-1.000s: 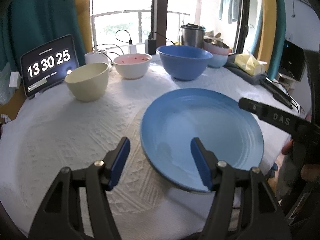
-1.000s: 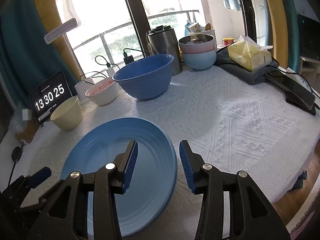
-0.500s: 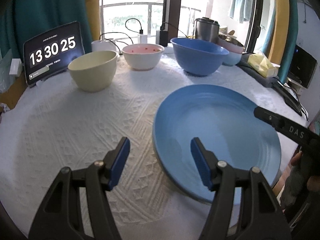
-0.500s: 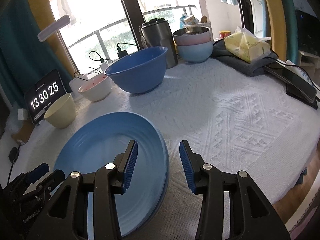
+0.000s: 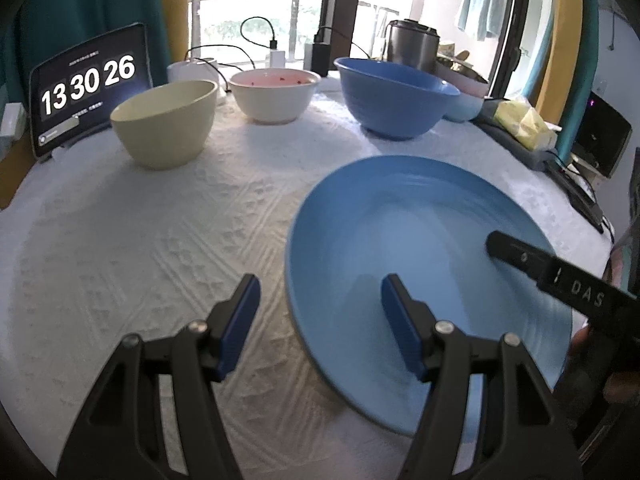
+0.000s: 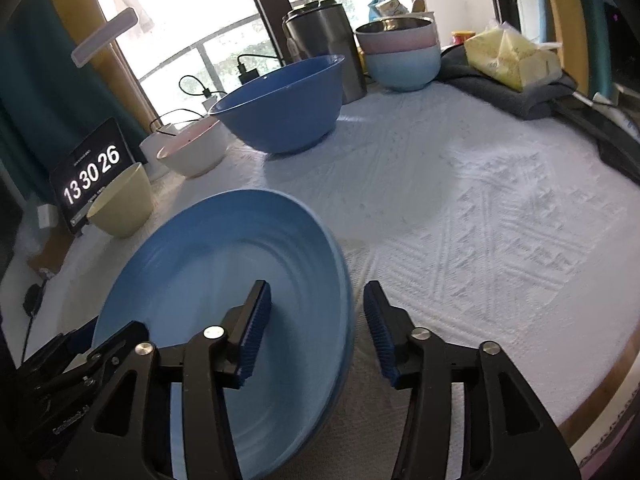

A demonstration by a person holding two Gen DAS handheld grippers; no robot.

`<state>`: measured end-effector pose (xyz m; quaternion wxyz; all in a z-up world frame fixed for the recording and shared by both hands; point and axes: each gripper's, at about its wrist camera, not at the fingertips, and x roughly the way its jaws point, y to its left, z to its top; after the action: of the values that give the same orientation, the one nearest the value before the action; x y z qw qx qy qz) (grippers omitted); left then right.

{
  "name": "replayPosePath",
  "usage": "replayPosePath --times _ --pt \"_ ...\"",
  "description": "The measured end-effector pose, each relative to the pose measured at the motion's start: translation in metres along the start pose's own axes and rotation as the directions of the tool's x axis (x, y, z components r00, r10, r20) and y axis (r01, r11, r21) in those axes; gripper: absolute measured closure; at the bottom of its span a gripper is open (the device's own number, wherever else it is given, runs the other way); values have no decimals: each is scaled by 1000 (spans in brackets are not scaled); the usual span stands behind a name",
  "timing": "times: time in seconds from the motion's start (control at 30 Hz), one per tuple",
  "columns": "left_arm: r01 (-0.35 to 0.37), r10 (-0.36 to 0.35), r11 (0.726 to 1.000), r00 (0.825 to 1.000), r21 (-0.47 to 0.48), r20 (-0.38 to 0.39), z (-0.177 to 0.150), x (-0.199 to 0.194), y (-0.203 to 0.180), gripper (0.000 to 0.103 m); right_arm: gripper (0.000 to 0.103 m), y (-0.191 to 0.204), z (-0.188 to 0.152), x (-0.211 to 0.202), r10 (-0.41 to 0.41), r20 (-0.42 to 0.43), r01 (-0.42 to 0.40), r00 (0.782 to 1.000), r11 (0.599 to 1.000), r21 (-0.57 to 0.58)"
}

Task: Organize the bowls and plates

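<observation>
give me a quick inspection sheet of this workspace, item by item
surface: white tablecloth, flat, textured.
job's things: blue plate near front edge; cream bowl, white bowl, blue bowl in a back row; stacked bowls behind.
clutter: clock tablet, steel pot, tissue pack on grey cloth.
grippers: left gripper and right gripper each open astride the plate's rim; the right's jaws have just been opening.
cables: charger leads by the window.
surroundings: window, curtains.
</observation>
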<state>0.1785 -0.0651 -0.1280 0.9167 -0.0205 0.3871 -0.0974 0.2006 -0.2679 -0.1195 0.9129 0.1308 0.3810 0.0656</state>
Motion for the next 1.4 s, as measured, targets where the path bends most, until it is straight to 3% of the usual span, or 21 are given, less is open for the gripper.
replayPosePath --times 0.13,0.77,1.4 --pt "59 -59 998 998 20 -7 0 1 -4 39 49 2 -2 3 48 -5 -48 999 999 14" --pt "51 -51 999 999 13 -5 -4 -6 1 40 47 7 -3 4 33 -6 -33 999 999 7" --pt "27 -25 997 999 -69 29 -4 -18 42 40 47 55 2 10 38 -15 -39 999 997 -65"
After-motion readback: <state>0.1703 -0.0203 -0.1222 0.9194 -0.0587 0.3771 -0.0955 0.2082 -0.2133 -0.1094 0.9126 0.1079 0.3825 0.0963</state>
